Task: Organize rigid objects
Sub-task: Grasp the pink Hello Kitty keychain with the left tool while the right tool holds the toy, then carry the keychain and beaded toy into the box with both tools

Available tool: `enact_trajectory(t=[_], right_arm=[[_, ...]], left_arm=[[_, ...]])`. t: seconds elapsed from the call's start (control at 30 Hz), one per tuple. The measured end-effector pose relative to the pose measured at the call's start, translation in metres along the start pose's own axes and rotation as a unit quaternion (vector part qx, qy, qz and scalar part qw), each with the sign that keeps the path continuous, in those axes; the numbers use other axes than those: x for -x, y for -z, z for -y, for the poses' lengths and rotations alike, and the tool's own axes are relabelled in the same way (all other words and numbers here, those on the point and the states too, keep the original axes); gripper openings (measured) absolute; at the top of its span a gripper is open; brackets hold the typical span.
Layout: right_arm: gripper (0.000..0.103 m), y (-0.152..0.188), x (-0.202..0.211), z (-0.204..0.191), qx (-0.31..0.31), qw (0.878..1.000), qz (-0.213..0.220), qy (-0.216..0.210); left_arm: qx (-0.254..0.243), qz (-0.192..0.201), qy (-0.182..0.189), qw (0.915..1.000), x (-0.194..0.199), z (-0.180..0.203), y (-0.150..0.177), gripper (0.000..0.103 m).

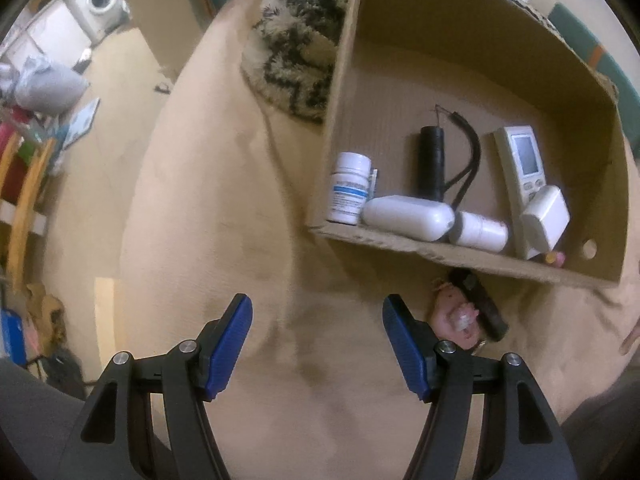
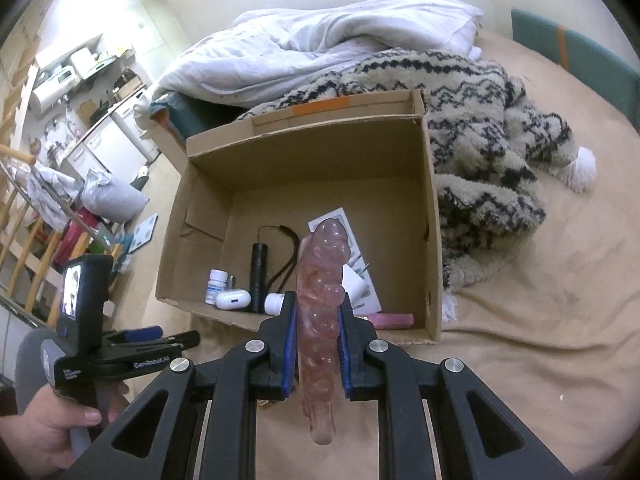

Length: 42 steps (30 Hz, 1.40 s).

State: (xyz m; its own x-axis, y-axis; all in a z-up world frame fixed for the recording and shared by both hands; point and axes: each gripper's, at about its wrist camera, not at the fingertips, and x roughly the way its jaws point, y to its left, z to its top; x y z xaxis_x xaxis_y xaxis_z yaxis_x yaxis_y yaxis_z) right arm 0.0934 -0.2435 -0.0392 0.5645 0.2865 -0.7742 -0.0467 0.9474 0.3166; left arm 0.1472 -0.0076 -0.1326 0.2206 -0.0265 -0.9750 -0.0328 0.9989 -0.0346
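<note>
Remote control (image 2: 362, 268) mostly hidden behind pink translucent rod (image 2: 320, 320); pill bottle (image 1: 347, 188) label unreadable.

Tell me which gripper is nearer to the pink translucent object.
Right. The right gripper is clamped on the pink translucent object, holding it above the cardboard box. The left gripper hangs open and empty over the beige bedding, beside the box.

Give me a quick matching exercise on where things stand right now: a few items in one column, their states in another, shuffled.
Items:
1. right tool
2. left tool
3. pill bottle
4. black flashlight

States:
A. lying flat on the cardboard box floor
B. open, nothing between its pads
C. standing upright in the box corner
D. shut on the translucent pink object

Pairs: 1-D, 2-B, 3-C, 4-A
</note>
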Motion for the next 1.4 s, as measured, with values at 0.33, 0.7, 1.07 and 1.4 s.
enact_trajectory(t=[0.33, 0.7, 1.07, 1.4], right_arm=[[0.018, -0.004, -0.001, 0.005, -0.013, 1.0, -0.003, -0.014], [0.018, -0.005, -0.006, 0.007, -0.016, 1.0, -0.015, -0.008], [0.018, -0.005, -0.004, 0.014, -0.031, 0.999, -0.017, 0.002], [0.018, -0.023, -0.004, 0.017, -0.023, 1.0, 0.004, 0.014]], left_arm=[[-0.014, -0.047, 0.05, 0.9975, -0.036, 0.055, -0.003, 0.065], [-0.042, -0.069, 0.015, 0.9966, -0.061, 0.08, -0.002, 0.034], [-0.058, -0.013, -0.013, 0.9982, -0.012, 0.028, 0.006, 0.033], [-0.067, 0.144, -0.006, 0.9872, 0.092, 0.007, -0.004, 0.033]])
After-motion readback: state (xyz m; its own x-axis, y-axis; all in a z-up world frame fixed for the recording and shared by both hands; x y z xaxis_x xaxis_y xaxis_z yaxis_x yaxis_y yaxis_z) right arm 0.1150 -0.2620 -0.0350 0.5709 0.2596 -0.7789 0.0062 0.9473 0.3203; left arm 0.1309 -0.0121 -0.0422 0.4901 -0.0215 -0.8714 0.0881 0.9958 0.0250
